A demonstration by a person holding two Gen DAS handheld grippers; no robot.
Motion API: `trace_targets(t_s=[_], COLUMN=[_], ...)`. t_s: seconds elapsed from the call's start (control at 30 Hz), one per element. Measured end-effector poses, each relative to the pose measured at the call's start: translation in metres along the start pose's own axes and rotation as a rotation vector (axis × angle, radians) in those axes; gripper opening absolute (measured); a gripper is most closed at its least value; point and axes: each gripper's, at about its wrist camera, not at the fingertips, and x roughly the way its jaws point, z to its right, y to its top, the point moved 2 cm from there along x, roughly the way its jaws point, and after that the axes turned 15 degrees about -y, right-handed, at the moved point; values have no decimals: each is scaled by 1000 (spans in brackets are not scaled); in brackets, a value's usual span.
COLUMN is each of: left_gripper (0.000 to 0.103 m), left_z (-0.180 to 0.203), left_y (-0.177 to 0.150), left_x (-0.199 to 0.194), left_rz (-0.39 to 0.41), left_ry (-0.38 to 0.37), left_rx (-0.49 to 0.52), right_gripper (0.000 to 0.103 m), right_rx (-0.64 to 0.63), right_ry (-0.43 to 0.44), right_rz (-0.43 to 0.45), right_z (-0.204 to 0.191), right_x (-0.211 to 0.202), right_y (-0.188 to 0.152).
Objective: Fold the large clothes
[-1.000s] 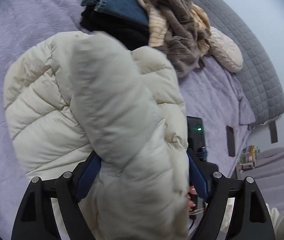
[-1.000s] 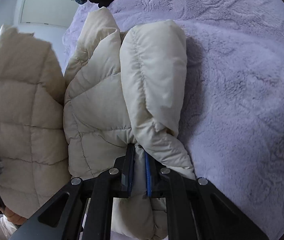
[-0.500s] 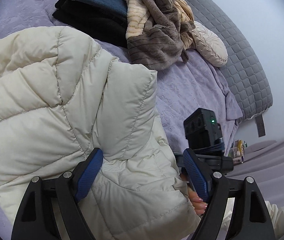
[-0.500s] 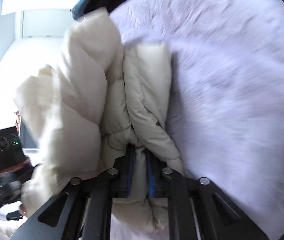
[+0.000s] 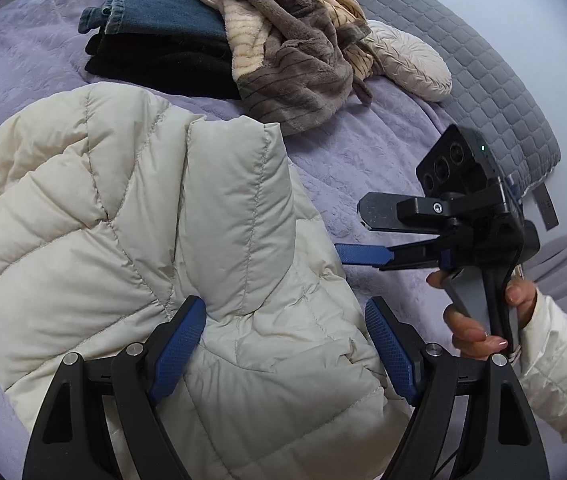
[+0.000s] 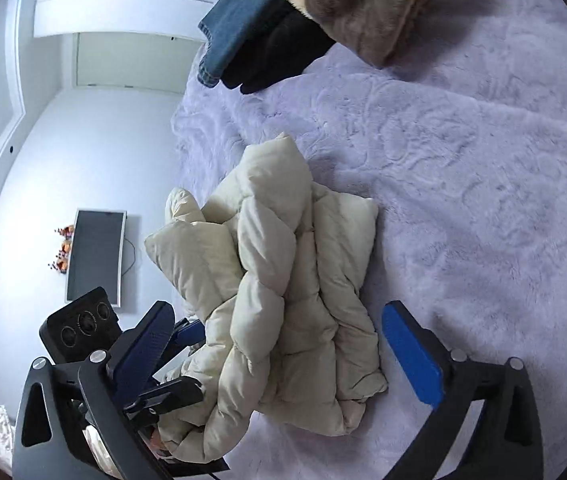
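Left wrist view: your left gripper (image 5: 285, 346) has let go since half a second back, and its blue pads sit wide apart with nothing pinched between them.
Jacket here: the cream puffer jacket (image 5: 131, 240) lies bundled on the lavender blanket (image 5: 383, 152), right under and ahead of those open fingers, and I can't tell if the pads brush it.
Other tool: your right gripper (image 5: 363, 254) has pulled off to the side, apart from the jacket.
Right wrist view: your right gripper (image 6: 279, 354) was pinching a fold a moment ago and now its jaws are spread wide and empty.
Jacket here: the puffer sits in a lumpy folded heap between and just beyond the fingers.
What it means: looks like this fold is dropped and done, so next comes a tidy or stacking it by the folded jeans (image 5: 159, 12).
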Motion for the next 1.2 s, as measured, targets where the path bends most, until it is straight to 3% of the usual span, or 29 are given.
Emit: trace_targets(t_s=[0.23,0.4,0.5,0.63,0.77,0.93,1.13,1.2], left_gripper=[82,82,82,82,82,82,82,82], left_z=[17,24,21,18,16,8,-64,-102], left_y=[-6,-10,-11,-12,-8,-9,-28,-39], left_x=[14,19,18,18,10,-40,-120,-130], left_rz=[-54,-70,-66,-66,-51,26,185,217], left_ry=[83,93,79,75,57,39,42,-54], left_rx=[113,152,134,122,78,0,-258,-388], right_gripper=[103,103,103,103,103,103,103,103], right_rx=[-207,-217,-126,-26,-20,-21,-26,-27], right_ry=[-161,-339,-312,-190,-122,-102,-102,-101], right_rz=[-93,-146,-195,-241,-244,-240,-234,-233], right_z=[-60,-62,-47,-21,-14,-12,-14,-9], right_x=[20,46,70,89,100,99,99,96], right_y=[2,15,25,23,24,23,20,17])
